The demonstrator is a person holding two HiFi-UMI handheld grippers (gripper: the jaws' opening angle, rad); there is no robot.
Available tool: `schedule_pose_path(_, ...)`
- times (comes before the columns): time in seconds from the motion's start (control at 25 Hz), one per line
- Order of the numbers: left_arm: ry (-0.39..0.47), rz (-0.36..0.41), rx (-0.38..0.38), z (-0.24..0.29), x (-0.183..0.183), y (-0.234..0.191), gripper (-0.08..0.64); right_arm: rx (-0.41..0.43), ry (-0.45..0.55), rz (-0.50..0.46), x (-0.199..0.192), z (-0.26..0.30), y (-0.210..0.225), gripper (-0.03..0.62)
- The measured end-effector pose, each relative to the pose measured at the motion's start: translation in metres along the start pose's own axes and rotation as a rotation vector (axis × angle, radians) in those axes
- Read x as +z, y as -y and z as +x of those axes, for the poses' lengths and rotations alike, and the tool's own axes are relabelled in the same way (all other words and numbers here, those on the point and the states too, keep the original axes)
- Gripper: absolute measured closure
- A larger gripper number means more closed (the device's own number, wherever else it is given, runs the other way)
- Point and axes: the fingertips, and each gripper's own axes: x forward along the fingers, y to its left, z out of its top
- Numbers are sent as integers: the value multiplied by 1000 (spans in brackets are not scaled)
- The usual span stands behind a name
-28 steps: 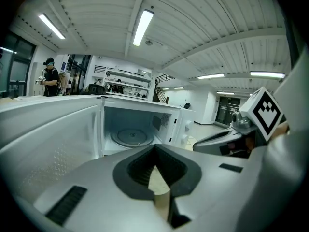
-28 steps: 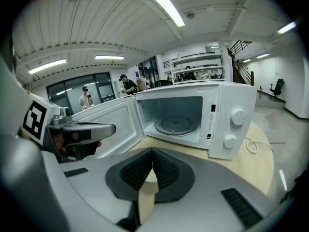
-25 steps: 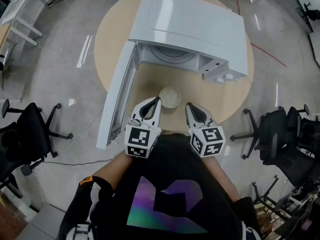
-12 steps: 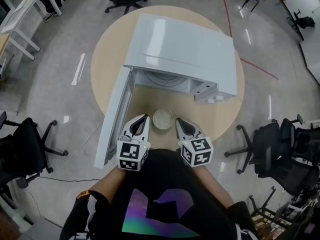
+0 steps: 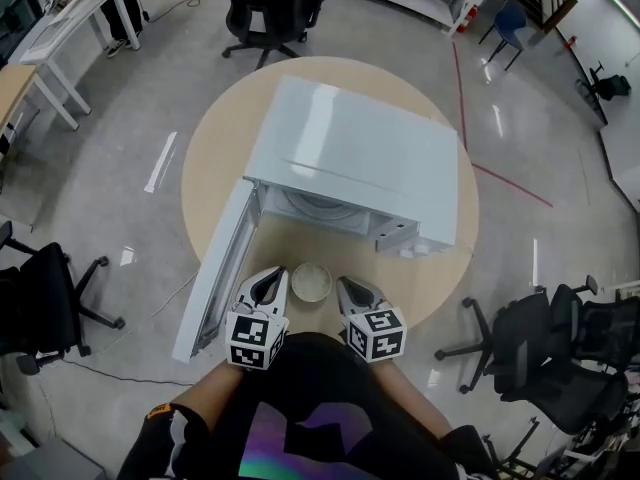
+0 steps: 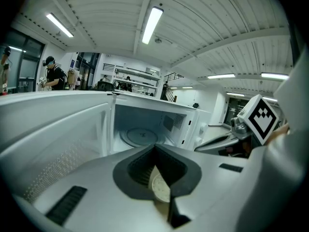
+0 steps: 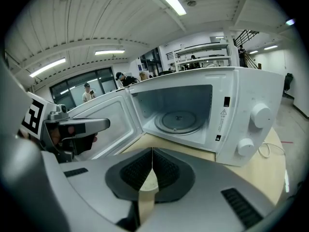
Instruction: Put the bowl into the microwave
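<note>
From above, left to right: white desk (image 5: 70, 8) at far left, black office chair (image 5: 40, 303), white microwave door (image 5: 215, 268) swung open, left gripper (image 5: 270, 280), small pale round bowl (image 5: 311, 281), right gripper (image 5: 346, 288), further black chairs (image 5: 545, 338).

Bowl on the round tan wooden table (image 5: 215, 158), between the two grippers, just in front of the boxy white microwave (image 5: 350, 158) and outside it.

Only in the left gripper view: jaws closed tip to tip on nothing, bowl glimpsed below through the gap behind the tips, round glass turntable (image 6: 140, 137) in the cavity.

Only in the right gripper view: jaws likewise pressed together and empty; two round white knobs (image 7: 260, 115) on the panel; warning-triangle label (image 7: 223, 112), print too small to read.

Underfoot, polished grey floor with a red line (image 5: 500, 178); overhead, ribbed ceiling with strip lights (image 6: 152, 23).
</note>
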Motion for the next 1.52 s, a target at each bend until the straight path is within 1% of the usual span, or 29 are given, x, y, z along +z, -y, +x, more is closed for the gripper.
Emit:
schedule_pose_path(0.32,6,-16,33,0,3,-2,512,41,-31,-20,-3,7,1,575)
schedule_pose_path(0.76,-1,-35,58,5,-2,-3,512,65,-60,-15,-10,13,7,575)
schedule_pose_path(0.96,-13,-40,69,7,-8,-4,512,93,-87,-9,-17,16,5,575)
schedule_pose_path(1.16,-22,-39,81,9,-11,-6,512,118,-122,13,-25,22,5,575)
schedule_pose_path(1.36,-32,-39,83,13,-15,-6,512,127,-128,52,-29,28,12,574)
schedule_pose_path(1.4,-35,-38,86,14,-16,-6,512,128,-128,63,-29,30,14,570)
schedule_pose_path(1.52,-50,-36,96,15,-20,-9,512,142,-138,102,-33,34,17,512)
